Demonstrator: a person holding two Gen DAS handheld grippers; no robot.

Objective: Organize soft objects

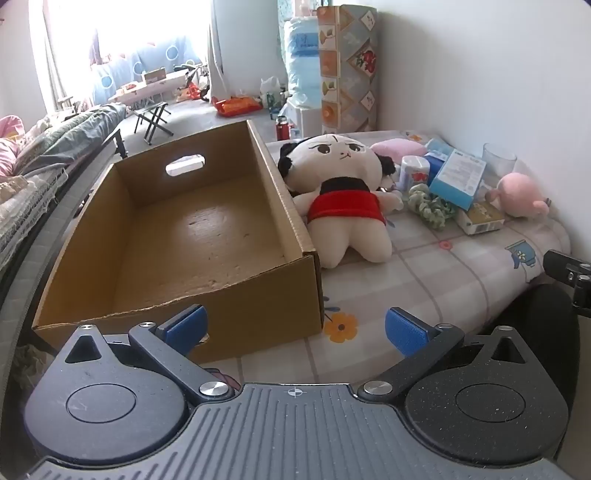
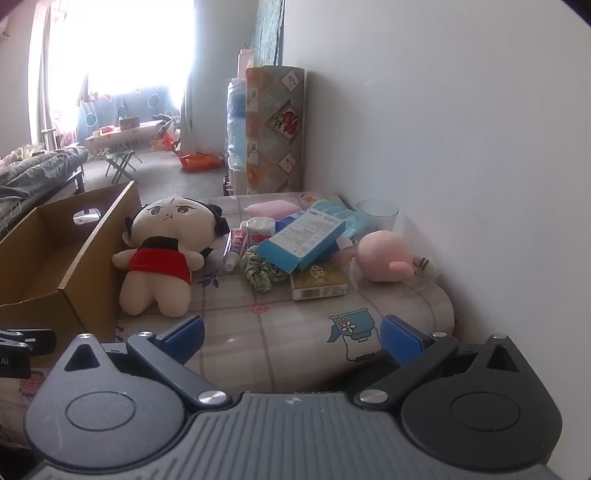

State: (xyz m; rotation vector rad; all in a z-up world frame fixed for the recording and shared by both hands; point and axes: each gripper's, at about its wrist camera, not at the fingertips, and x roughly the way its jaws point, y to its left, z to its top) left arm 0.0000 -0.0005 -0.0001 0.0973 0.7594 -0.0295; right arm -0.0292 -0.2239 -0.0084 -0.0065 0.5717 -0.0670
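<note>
Holding both claws spread wide over the table, we grip nothing.
Our left gripper and right gripper are empty; the plush doll lies against the cardboard box.

Red-dressed doll supine beside box; pink plush — by wall.

White wall running along right of the jaws, bright window glaring far ahead, patterned cabinet standing beyond, grey floor stretching ahead.
</note>
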